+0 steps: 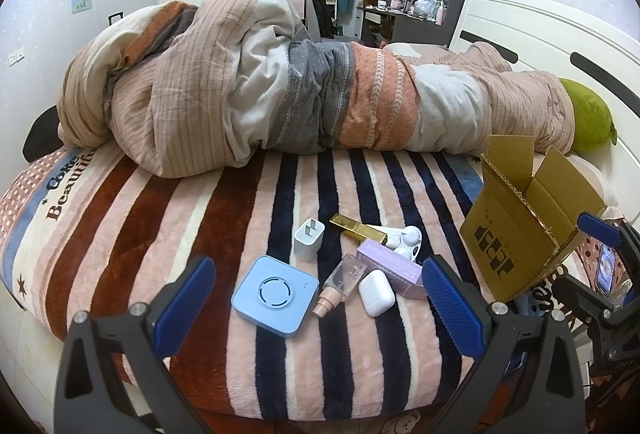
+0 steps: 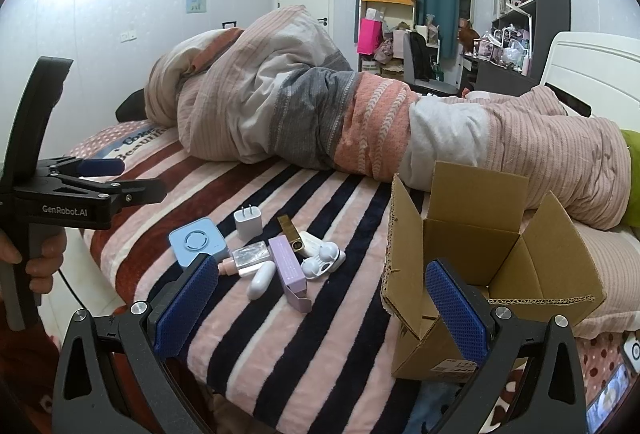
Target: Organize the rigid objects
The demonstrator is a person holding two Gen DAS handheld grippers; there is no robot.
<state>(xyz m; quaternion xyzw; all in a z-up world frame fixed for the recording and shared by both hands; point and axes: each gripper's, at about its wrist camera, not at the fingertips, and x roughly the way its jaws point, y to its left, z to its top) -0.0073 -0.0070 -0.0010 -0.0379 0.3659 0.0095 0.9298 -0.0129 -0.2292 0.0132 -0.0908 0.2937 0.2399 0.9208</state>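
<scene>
While both tools just hang over the near edge of the bed, here's how it lays out, closest stuff first:

Left hand-held gripper (image 1: 318,308): spread wide, holding nothing, blue pads either side of the pile.

Right hand-held gripper (image 2: 322,308): also spread wide and empty; its right pad sits in front of the cardboard box.

Hand (image 2: 34,254): wrapped round the left tool's grey handle, off to the left of the right gripper.

Blue square gadget (image 1: 275,300): nearest item, just ahead of the left gripper, flat on the striped blanket (image 1: 200,234).

White earbud case (image 1: 376,292): closed, right of the blue gadget, touching the lilac box.

Little clear bottle (image 1: 340,284): lying on its side between the blue gadget and the earbud case, pinkish cap pointing at the gripper.

Lilac box (image 1: 394,268): lying down just behind the earbud case, close to the left gripper's right pad.

White charger plug (image 1: 308,240): upright, prongs up, a bit further out than the blue gadget.

Open white earbud case (image 1: 408,240): behind the lilac box, lid flipped open.

Gold bar-shaped thing (image 1: 358,228): furthest of the pile, lying angled, partly over a white flat item.

Cardboard box (image 2: 472,254): flaps open, off to the right of the pile, apart from it.

Duvet (image 1: 280,82): bunched up across the bed, well beyond everything.
</scene>
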